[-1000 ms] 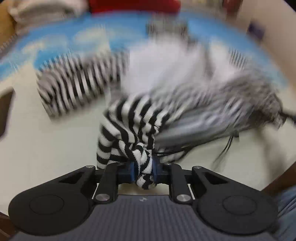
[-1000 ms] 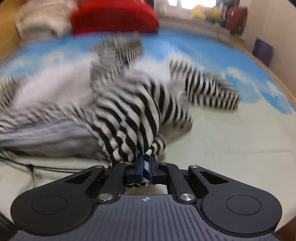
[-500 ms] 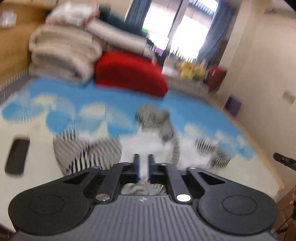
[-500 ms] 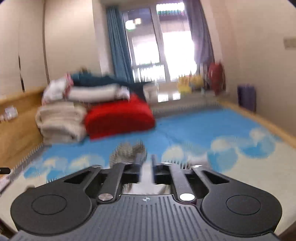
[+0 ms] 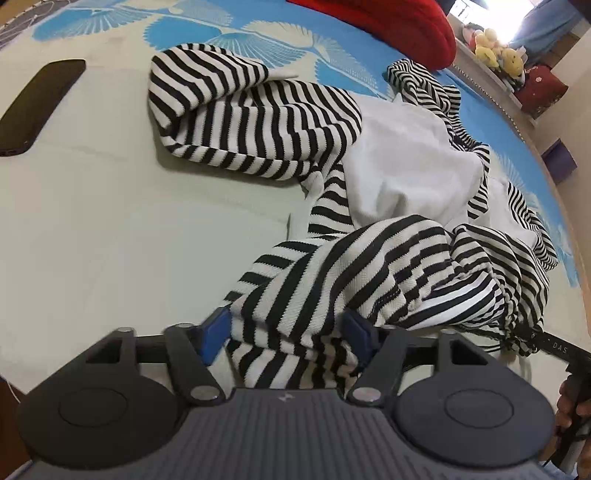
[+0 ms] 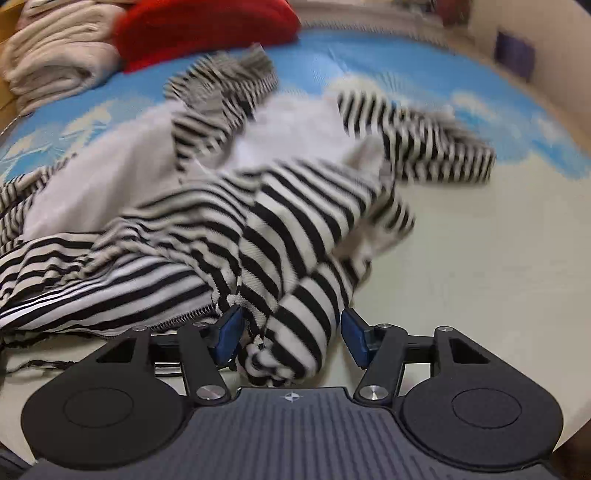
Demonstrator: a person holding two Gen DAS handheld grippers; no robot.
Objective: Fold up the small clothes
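Note:
A black-and-white striped garment with a white inner side [image 5: 295, 122] lies crumpled on the bed; it also shows in the right wrist view [image 6: 280, 221]. My left gripper [image 5: 288, 332] is open, its blue pads apart on either side of a striped fold that lies between them. My right gripper [image 6: 291, 332] is open too, with a bunched striped corner lying loose between its pads. The white lining [image 5: 406, 158] faces up in the middle. One sleeve [image 6: 417, 136] stretches to the right.
A black phone [image 5: 37, 107] lies on the sheet at the left. A red cushion [image 6: 207, 26] and folded beige blankets [image 6: 55, 55] sit at the far end. Stuffed toys [image 5: 495, 48] line the far right edge. The other hand-held gripper [image 5: 569, 354] shows at the right.
Both grippers were shut on the garment and lifted it up. Now they are low over the bed again with jaws open, and the garment lies dropped on the sheet.

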